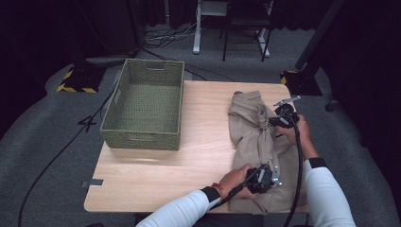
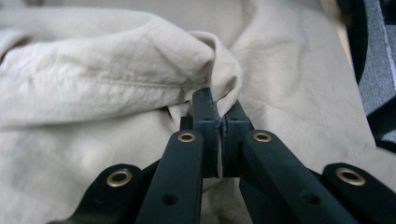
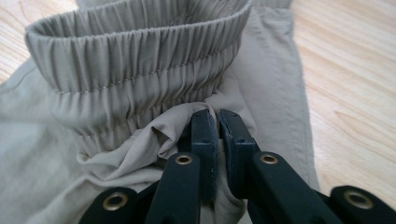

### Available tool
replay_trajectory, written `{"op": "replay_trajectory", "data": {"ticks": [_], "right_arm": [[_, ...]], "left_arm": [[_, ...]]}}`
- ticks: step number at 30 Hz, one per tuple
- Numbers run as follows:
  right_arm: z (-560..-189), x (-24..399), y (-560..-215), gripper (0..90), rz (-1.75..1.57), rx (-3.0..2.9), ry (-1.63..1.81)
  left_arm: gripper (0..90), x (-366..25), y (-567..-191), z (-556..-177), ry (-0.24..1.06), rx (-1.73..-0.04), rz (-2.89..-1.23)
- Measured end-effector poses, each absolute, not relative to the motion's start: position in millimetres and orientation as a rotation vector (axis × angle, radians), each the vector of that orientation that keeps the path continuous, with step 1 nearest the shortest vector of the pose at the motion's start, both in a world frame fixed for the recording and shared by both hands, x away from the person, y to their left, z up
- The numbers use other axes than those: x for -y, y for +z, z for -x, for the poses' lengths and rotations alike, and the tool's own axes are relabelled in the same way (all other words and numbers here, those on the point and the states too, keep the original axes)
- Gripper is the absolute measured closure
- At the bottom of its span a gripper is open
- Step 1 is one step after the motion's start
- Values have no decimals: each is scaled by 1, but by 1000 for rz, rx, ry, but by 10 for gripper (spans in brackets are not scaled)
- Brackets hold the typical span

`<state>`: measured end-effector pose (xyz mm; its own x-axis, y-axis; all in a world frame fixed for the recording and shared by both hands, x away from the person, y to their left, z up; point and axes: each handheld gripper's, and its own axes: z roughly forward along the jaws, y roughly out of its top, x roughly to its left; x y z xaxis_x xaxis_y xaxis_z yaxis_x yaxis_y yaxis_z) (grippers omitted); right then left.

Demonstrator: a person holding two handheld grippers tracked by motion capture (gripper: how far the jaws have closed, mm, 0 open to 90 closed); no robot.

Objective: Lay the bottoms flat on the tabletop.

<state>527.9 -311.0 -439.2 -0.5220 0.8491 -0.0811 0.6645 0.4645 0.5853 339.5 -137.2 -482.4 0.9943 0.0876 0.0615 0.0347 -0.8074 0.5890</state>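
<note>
A beige pair of trousers lies crumpled on the right side of the wooden table. My left gripper is at the near end of the cloth, shut on a pinched fold of the beige trousers; its tips meet with fabric between them. My right gripper is at the far right of the garment, shut on fabric just below the gathered elastic waistband; its tips clamp a thin layer of cloth.
An empty green woven basket stands on the table's left part. Bare wood lies between basket and trousers. A black cable trails from the right gripper over the person's forearm. Beyond the table are grey carpet, cables and stand legs.
</note>
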Motion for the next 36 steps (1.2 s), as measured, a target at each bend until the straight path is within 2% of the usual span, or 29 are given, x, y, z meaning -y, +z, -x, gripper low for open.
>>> {"op": "replay_trajectory", "data": {"ticks": [1, 3, 8, 17, 23, 29, 36], "right_arm": [[-528, 311, -441, 854, -1283, -2362, 706], [-527, 309, -446, 854, -1292, -2372, 716], [-526, 303, -455, 854, -1294, -2410, 721], [-525, 283, -459, 853, -1279, -2452, 786], [-520, 265, -456, 854, -1248, -2442, 883], [-512, 267, -431, 854, -1228, -2340, 1045], [-507, 293, -410, 844, -1308, -2171, 1108]], "left_arm": [[885, 137, -482, -339, 113, -85, -2510], [885, 114, -481, -343, 98, -113, -2525], [886, 72, -476, -349, 166, -126, -2596], [887, -6, -474, -366, 293, -339, -2633], [889, -44, -472, -369, 381, -456, -2589], [889, -49, -430, -360, 402, -414, -2399], [888, -13, -382, -350, 396, -301, -2205]]}}
